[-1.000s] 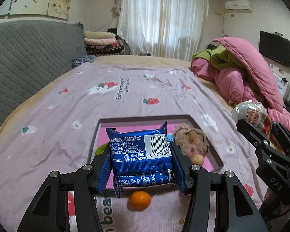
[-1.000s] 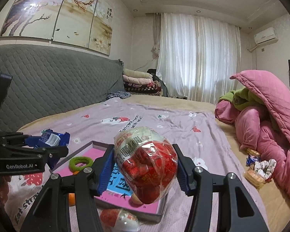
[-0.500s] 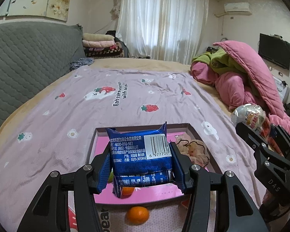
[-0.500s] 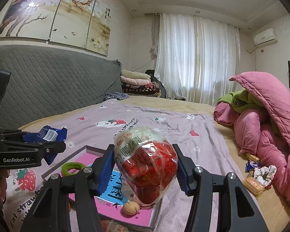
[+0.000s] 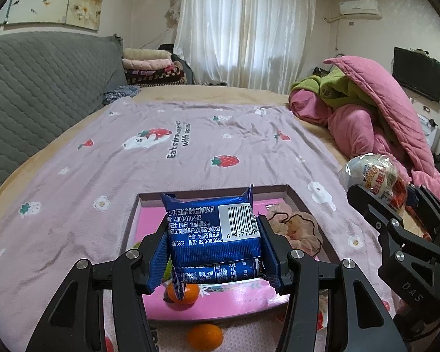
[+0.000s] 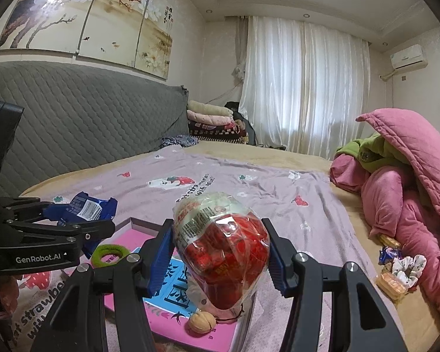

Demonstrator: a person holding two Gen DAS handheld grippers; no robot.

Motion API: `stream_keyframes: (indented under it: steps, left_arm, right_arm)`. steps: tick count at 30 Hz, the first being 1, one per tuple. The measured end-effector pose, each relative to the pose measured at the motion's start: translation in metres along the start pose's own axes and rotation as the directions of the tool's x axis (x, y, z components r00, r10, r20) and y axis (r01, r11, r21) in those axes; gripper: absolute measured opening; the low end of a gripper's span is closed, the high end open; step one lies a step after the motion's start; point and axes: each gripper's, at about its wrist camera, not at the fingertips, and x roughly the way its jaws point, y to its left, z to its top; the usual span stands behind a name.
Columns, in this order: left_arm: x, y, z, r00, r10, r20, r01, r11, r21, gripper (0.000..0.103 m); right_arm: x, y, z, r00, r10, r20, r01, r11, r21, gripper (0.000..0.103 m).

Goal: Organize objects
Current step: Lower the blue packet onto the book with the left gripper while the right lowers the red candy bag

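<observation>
My left gripper [image 5: 214,252] is shut on a blue snack packet [image 5: 212,228] and holds it above the near part of a pink-lined tray [image 5: 220,197] on the bed. My right gripper [image 6: 220,252] is shut on a clear bag of red sweets [image 6: 223,249], held above the tray's right side [image 6: 243,321]. In the tray lie an orange [image 5: 181,293], a pink scrunchie [image 5: 297,228], a green ring [image 6: 110,254] and a walnut [image 6: 201,322]. A second orange [image 5: 204,336] lies on the sheet in front of the tray. The bag also shows in the left wrist view [image 5: 372,176].
The bed has a lilac strawberry sheet [image 5: 190,146]. Pink and green quilts [image 6: 410,182] are heaped at the right. A scrunchie and snack packets [image 6: 396,267] lie by the quilts. A grey headboard [image 6: 73,126] runs along the left.
Both grippers have moved forward over the tray with their loads. The tray and the orange now sit lower and nearer in the left wrist view.
</observation>
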Motion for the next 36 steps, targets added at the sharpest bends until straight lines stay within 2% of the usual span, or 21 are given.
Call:
stream_keyframes:
  steps: [20,36]
  left_arm:
    - [0.045,-0.01,-0.031,0.994,-0.017,-0.108,0.022,0.999,0.048,0.056]
    - [0.065,-0.026,-0.04,0.985,-0.044,-0.164,0.058,0.995,0.084,0.056]
  right_arm:
    - [0.032,-0.003,-0.029,0.994,-0.001,-0.11,0.003,1.0,0.011,0.057]
    - [0.059,-0.012,-0.051,0.973,-0.023,-0.231,0.034,0.999,0.043,0.057]
